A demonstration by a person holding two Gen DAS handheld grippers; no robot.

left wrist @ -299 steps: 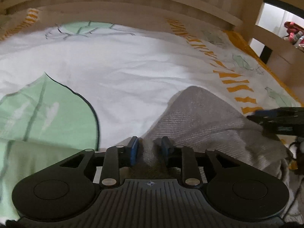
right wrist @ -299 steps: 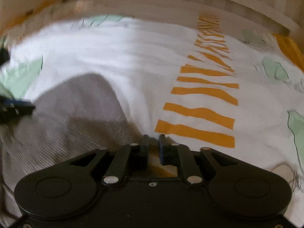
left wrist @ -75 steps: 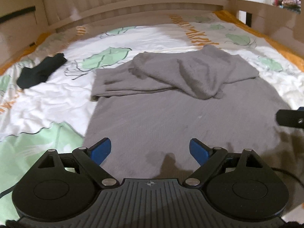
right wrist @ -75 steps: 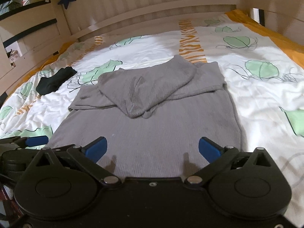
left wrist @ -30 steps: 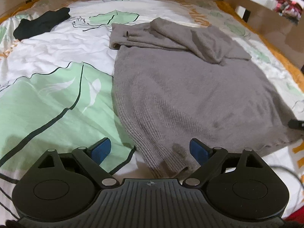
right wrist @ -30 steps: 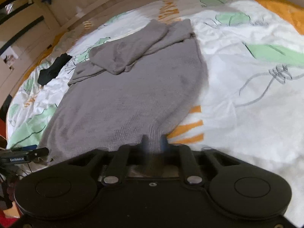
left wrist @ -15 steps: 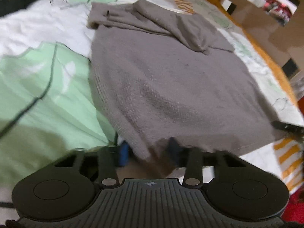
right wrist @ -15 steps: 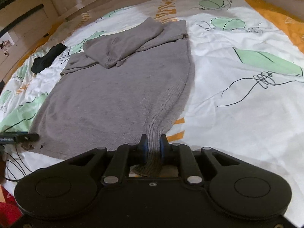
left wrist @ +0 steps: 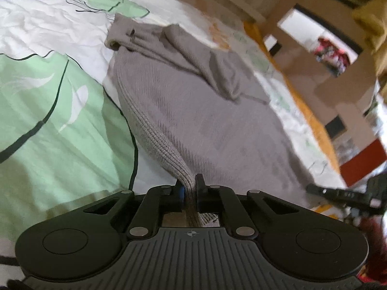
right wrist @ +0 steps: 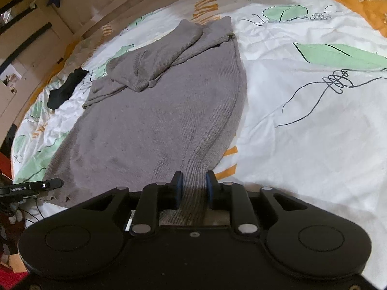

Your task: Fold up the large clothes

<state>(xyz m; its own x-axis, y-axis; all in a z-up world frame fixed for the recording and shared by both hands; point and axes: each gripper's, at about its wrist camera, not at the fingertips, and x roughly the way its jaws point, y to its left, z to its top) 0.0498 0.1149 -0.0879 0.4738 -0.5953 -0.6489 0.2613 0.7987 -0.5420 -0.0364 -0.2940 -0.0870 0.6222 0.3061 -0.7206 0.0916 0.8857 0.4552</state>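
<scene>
A grey knitted sweater point(left wrist: 205, 120) lies flat on the bed, its sleeves folded across the far end point(right wrist: 157, 55). My left gripper point(left wrist: 189, 183) is shut on the ribbed hem at the sweater's near left corner, and the knit rises into the jaws as a taut ridge. My right gripper point(right wrist: 193, 181) is shut on the hem at the near right corner of the sweater point(right wrist: 150, 125), with a band of ribbed cloth pinched between the blue pads. Each gripper shows in the other's view: the left gripper point(right wrist: 36, 187) and the right gripper point(left wrist: 338, 193).
The white bedsheet point(right wrist: 302, 120) carries green leaf and orange stripe prints. A small black garment point(right wrist: 65, 89) lies at the far left of the bed. A wooden headboard point(right wrist: 121, 0) closes the far side. The bed's near edge runs just under both grippers.
The left gripper's jaws went from wide open to shut on the near left hem corner, and its view swung and rolled to the right. The right gripper kept its hold.
</scene>
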